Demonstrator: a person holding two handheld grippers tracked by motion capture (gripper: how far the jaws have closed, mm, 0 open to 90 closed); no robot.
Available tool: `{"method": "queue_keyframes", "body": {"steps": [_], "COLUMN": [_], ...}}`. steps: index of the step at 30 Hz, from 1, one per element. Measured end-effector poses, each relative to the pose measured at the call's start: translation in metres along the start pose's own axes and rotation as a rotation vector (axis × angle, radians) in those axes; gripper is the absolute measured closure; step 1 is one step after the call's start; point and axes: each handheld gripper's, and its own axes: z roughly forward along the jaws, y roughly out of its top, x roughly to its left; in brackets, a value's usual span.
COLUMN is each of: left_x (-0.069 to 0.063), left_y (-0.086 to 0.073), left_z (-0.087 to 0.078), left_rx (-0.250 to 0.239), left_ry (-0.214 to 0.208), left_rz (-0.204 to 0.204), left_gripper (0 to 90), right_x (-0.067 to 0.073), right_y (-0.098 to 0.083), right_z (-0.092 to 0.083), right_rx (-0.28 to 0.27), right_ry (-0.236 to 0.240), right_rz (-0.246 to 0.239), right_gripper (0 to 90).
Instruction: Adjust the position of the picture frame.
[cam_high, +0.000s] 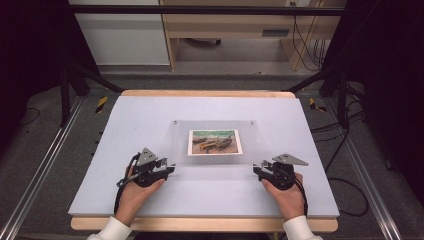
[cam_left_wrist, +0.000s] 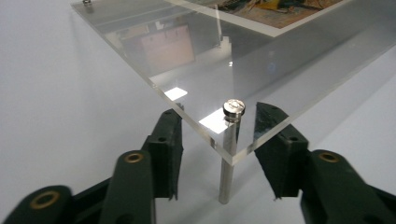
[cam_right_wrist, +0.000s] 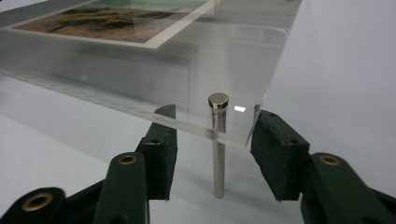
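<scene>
Now at the near corners of a clear acrylic plate (cam_high: 215, 142), raised on slim metal posts over the middle of the pale bench (cam_high: 150, 115), with a printed picture (cam_high: 214, 141) lying on its top. Left tool (cam_high: 169, 167) at the near left corner, jaws parted wide to either side of the corner post (cam_left_wrist: 227, 154), pads clear of both post and plate edge. Right tool (cam_high: 257, 169) likewise at the near right corner, jaws spread around its post (cam_right_wrist: 218, 144), nothing gripped. Judged as the moment of release or of lining up for a grip, plate resting on its own legs. Next, likely either closing squarely on each post or corner, both sides evenly, or backing straight out toward the near edge without clipping the posts. Little in the way: bare bench all round, cables trailing from each tool behind the hands. Main risk: nudging a post and shifting the plate and picture
</scene>
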Motion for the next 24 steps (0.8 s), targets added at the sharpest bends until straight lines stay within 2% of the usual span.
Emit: {"method": "queue_keyframes", "body": {"steps": [4, 9, 12, 14, 20, 24], "left_x": [-0.002, -0.003, -0.002, -0.002, 0.0, 0.0], "left_y": [0.0, 0.001, 0.001, 0.001, 0.003, 0.006], "left_z": [0.0, 0.0, -0.001, -0.002, -0.006, -0.013], "left_rx": [0.004, 0.006, 0.004, -0.003, -0.031, -0.061], "left_ry": [-0.014, -0.035, -0.024, -0.024, -0.021, -0.057], "left_rz": [0.005, -0.004, -0.017, -0.021, -0.034, -0.023], "left_gripper": [43.3, 32.2, 21.4, 18.8, 9.3, 6.9], "right_x": [0.002, 0.004, 0.005, 0.005, 0.005, 0.004], "right_y": [-0.001, -0.001, 0.0, 0.0, 0.001, 0.003], "right_z": [-0.002, -0.007, -0.009, -0.011, -0.015, -0.021], "right_rx": [0.0, -0.017, -0.025, -0.029, -0.046, -0.084], "right_ry": [-0.006, -0.01, -0.008, -0.01, -0.018, -0.016], "right_rz": [-0.023, -0.03, -0.031, -0.031, -0.039, -0.035], "right_gripper": [44.8, 32.9, 22.8, 19.4, 15.3, 13.3]}}
